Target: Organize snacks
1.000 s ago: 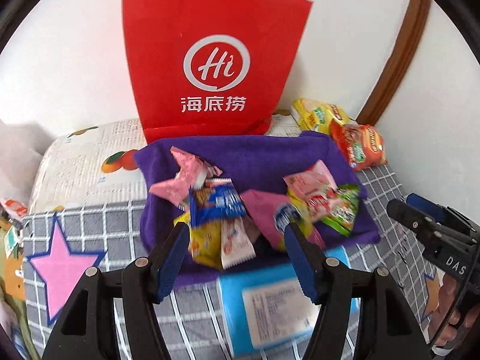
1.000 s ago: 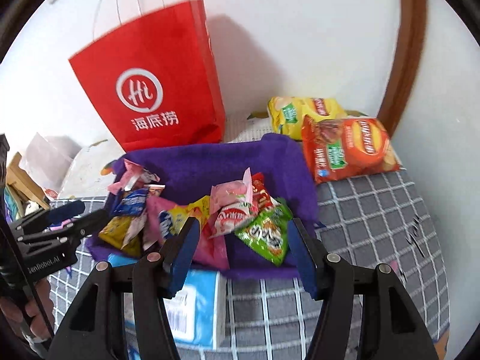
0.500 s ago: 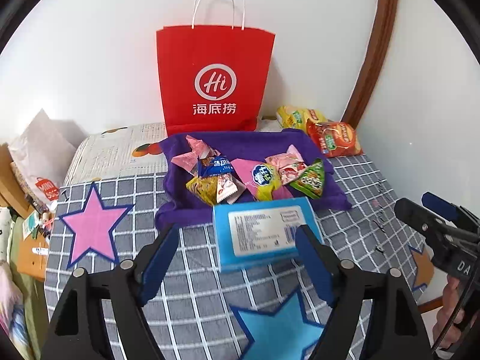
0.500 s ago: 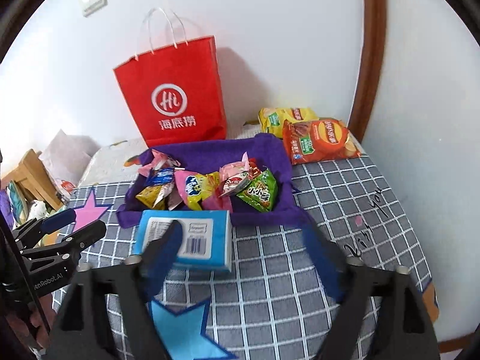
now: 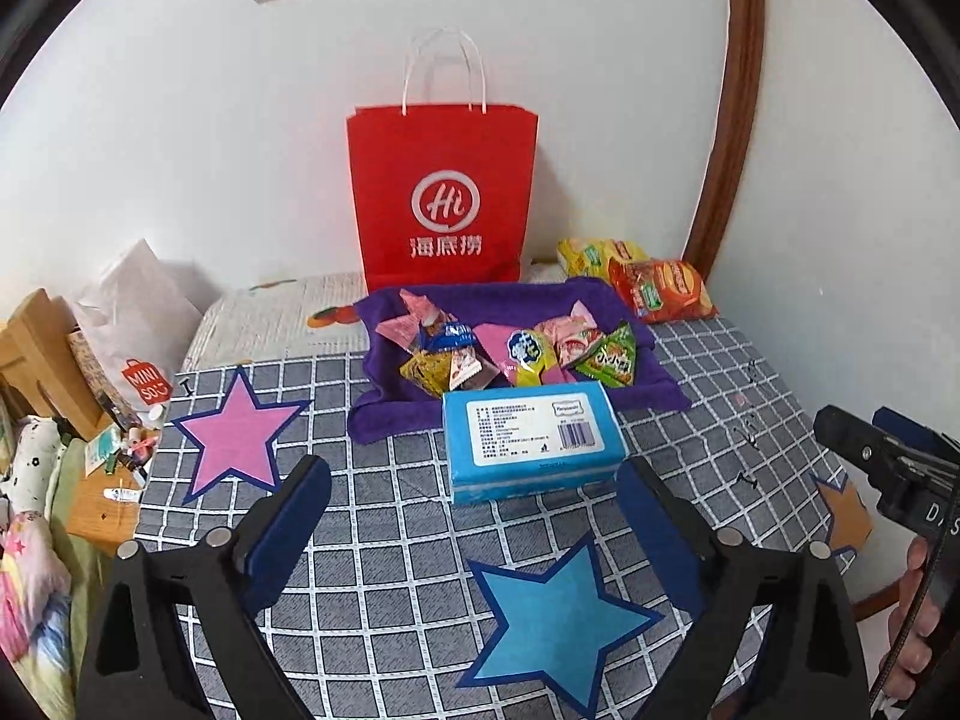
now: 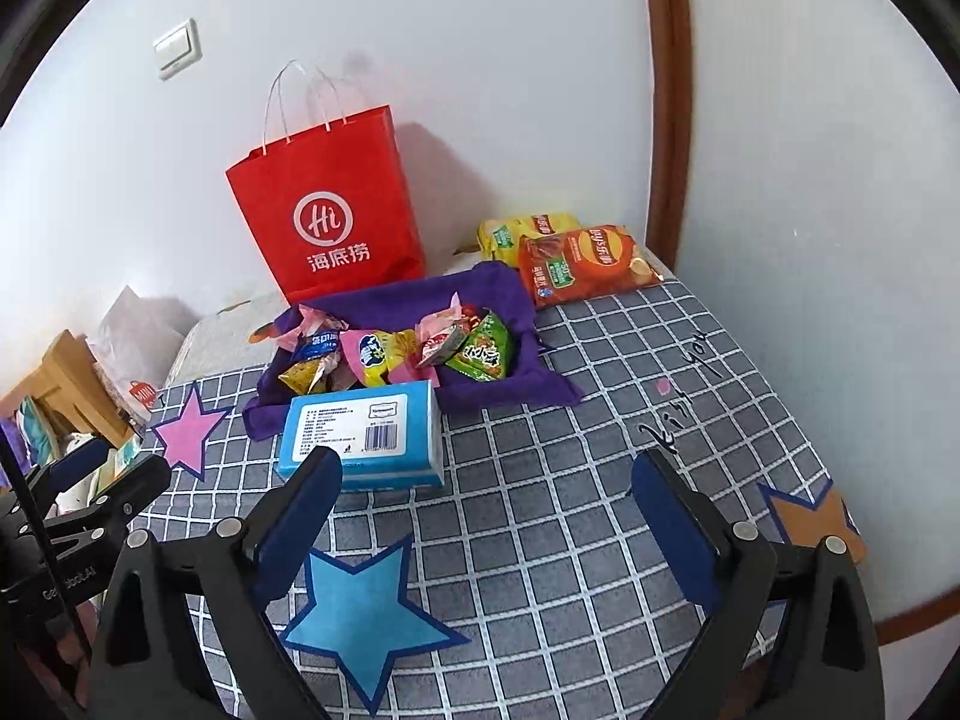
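Several small snack packets (image 5: 510, 348) lie piled on a purple cloth (image 5: 384, 414) on the checked bedspread; the pile also shows in the right wrist view (image 6: 420, 348). A blue tissue box (image 5: 531, 441) lies in front of the cloth, also in the right wrist view (image 6: 366, 432). A red paper bag (image 5: 444, 198) stands behind against the wall. Two chip bags (image 5: 654, 288) lie at the back right. My left gripper (image 5: 474, 516) is open and empty, well short of the box. My right gripper (image 6: 486, 510) is open and empty, to the right of the box.
A white wall runs behind, and a brown wooden frame (image 5: 720, 150) stands at the right. A wooden stool and a white shopping bag (image 5: 138, 324) stand off the bed's left side. The bedspread (image 5: 390, 540) has pink and blue stars.
Both grippers have pulled back and up from the snack pile. The tissue box and more of the bedspread have come into view. Both have stayed open.
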`<state>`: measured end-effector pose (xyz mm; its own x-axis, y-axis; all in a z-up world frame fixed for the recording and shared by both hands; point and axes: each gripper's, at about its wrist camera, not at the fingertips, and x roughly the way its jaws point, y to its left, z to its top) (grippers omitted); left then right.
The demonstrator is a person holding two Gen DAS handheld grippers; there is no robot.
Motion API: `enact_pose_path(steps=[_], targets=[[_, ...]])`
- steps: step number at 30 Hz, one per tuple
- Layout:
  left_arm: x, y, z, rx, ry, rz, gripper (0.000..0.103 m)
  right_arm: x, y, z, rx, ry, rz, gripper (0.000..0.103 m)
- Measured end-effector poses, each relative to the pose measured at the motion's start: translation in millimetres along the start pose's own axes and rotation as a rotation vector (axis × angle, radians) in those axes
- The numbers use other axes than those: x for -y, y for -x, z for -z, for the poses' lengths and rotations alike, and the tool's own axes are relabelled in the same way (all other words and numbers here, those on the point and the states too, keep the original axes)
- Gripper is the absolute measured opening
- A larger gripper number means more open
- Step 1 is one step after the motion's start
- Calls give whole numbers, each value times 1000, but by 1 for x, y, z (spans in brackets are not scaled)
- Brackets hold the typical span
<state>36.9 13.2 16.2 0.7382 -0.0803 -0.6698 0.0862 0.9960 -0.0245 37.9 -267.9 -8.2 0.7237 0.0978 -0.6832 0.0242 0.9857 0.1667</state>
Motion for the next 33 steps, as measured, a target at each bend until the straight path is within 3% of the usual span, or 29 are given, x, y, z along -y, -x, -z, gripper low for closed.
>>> enact_pose_path(steps=[33], targets=[[-2,11,5,7,21,-6,97,-7,27,14,41,61,19,96]])
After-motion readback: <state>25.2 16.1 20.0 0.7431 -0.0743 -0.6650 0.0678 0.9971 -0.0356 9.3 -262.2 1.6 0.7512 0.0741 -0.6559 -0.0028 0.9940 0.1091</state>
